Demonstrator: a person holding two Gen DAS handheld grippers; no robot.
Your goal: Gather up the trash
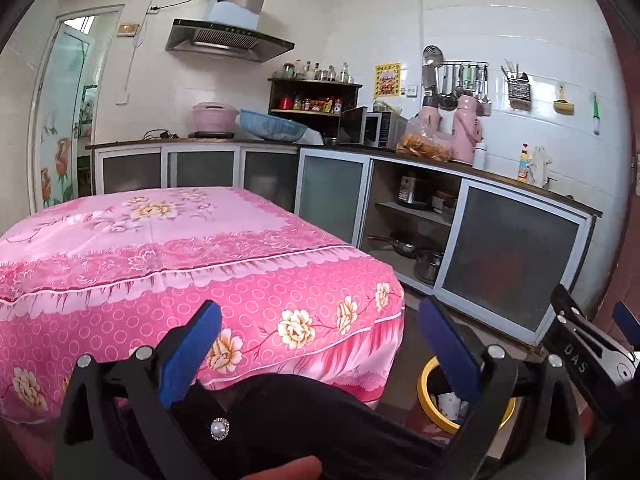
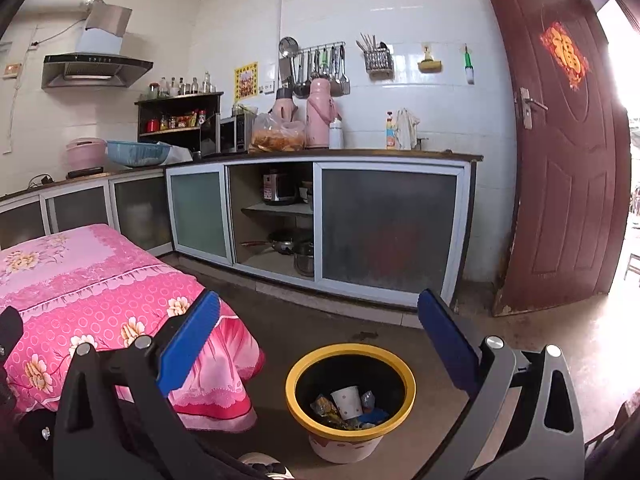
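Blue-padded right gripper: jaws spread, empty.
Left gripper: likewise spread, empty.
Yellow-rimmed bin: on the floor beside the table, holding paper cup and wrappers.
Pink tablecloth: bare; its hanging hem could snag a finger.
Risk: knocking the bin over would spill the trash.

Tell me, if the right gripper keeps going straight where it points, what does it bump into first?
Probably the floor just past the yellow-rimmed bin, or the cabinet behind it. The right gripper is open and empty; depth is unclear.
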